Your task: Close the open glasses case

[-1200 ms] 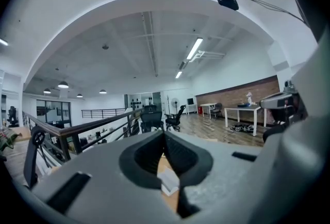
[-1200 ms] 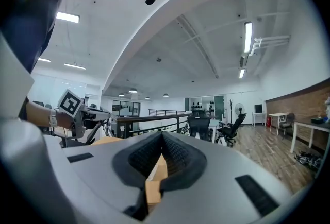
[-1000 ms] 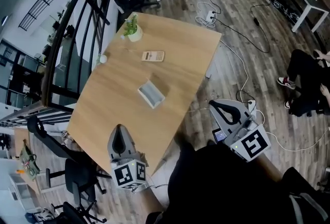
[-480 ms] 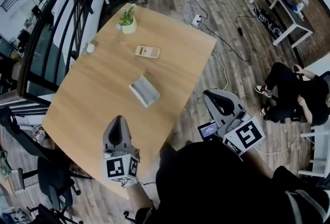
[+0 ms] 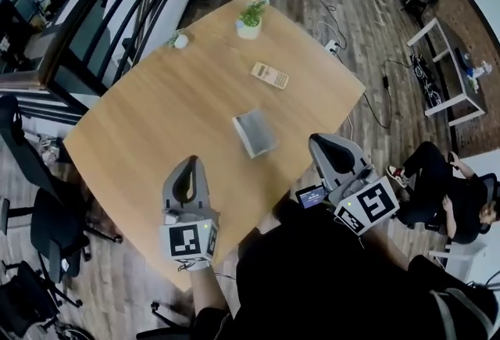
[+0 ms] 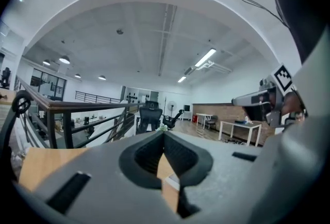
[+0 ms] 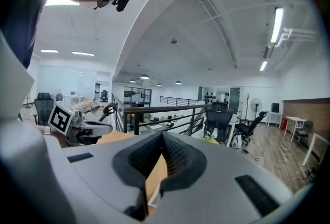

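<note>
glasses case [image 5: 255, 133] open, untouched. left gripper [image 5: 187, 168] & right gripper [image 5: 323, 144] both pressed together, empty (well short of case). steady base w/ one, tip lid w/ other.

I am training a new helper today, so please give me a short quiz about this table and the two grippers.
1. True or false: a gripper is holding the glasses case on the table.
2. Which lies nearest the plant? A) the calculator B) the glasses case C) the left gripper
3. How do the jaws of the right gripper stand?
Key: 1 false; 2 A; 3 together, with nothing between them.
</note>
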`<state>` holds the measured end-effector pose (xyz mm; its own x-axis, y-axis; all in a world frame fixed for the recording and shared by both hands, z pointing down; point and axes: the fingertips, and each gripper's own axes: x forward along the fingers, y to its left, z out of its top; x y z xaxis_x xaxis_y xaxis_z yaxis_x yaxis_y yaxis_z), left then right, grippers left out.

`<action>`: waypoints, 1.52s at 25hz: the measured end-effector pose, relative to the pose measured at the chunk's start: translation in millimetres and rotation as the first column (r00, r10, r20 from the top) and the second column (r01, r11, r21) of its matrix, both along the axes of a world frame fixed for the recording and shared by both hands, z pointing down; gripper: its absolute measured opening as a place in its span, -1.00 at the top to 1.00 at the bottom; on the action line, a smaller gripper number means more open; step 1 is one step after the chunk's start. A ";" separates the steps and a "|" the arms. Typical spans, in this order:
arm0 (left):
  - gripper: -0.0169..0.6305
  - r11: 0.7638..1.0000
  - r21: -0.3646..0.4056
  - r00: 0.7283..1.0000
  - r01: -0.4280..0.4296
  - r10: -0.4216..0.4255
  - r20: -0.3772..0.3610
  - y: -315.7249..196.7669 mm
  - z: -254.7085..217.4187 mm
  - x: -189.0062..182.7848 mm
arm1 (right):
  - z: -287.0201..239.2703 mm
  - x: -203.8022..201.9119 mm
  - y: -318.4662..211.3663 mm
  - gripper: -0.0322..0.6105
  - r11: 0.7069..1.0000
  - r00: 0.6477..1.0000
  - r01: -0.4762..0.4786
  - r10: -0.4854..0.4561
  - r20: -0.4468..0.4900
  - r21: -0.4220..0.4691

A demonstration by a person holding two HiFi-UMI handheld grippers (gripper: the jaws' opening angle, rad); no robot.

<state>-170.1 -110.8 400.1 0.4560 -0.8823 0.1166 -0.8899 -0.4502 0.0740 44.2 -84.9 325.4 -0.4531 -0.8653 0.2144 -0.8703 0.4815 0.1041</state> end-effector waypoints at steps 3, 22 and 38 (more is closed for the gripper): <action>0.94 0.998 -0.034 0.998 0.059 -0.060 -0.011 0.5 8.7 -19.5 | 9.5 -16.6 -22.6 0.86 0.999 0.998 0.050 -0.049 0.026 -0.020; 0.95 0.963 -0.104 0.967 0.249 -0.241 0.080 -7.7 14.3 -1.2 | 93.4 16.5 -102.4 0.85 0.981 0.985 0.136 -0.120 0.122 -0.135; 0.94 0.946 -0.142 0.956 0.292 -0.285 0.067 13.1 21.9 -20.3 | 246.2 24.2 -142.1 0.33 0.907 0.996 -0.042 0.069 0.048 -0.419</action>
